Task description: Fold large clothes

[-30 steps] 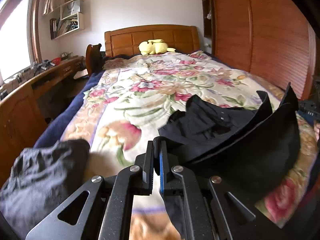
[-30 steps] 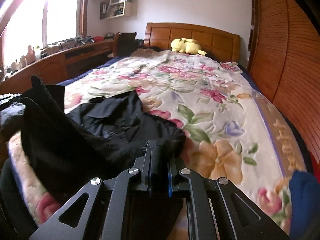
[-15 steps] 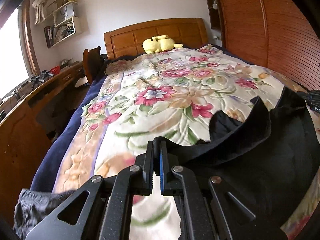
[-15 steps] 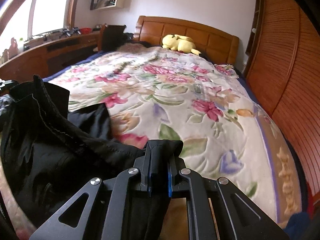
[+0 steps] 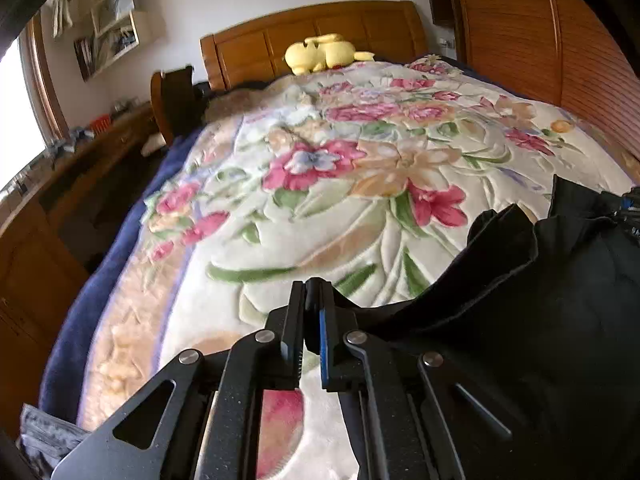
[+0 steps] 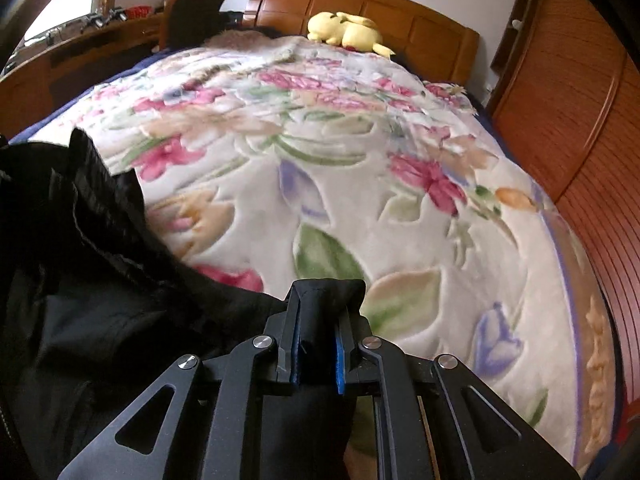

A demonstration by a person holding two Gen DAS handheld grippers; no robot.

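Left gripper: the left gripper was clamped on an edge of the black garment, its fingers nearly together with only a thin fold of cloth between the tips.
Right gripper: the right gripper was closed on a thicker bunch of the same black garment, a tuft of cloth poking out past the fingertips.
Garment's place: it hung slack between the two grippers at the near end of the bed, over the floral blanket; how much of it touched the blanket could not be told.
Direction from each gripper: from the left gripper the cloth ran off to the right; from the right gripper it ran off to the left.
Long axis: the held edge appeared to lie left to right across the bed, square to the line toward the headboard.
Nearer hand: neither was plainly nearer; each held its own end.
Open ground: bare blanket stretched far ahead of both grippers toward the yellow plush toy by the headboard.
Judgement: the coming move likely turned on keeping that edge level and carrying it forward to spread or lay the garment.
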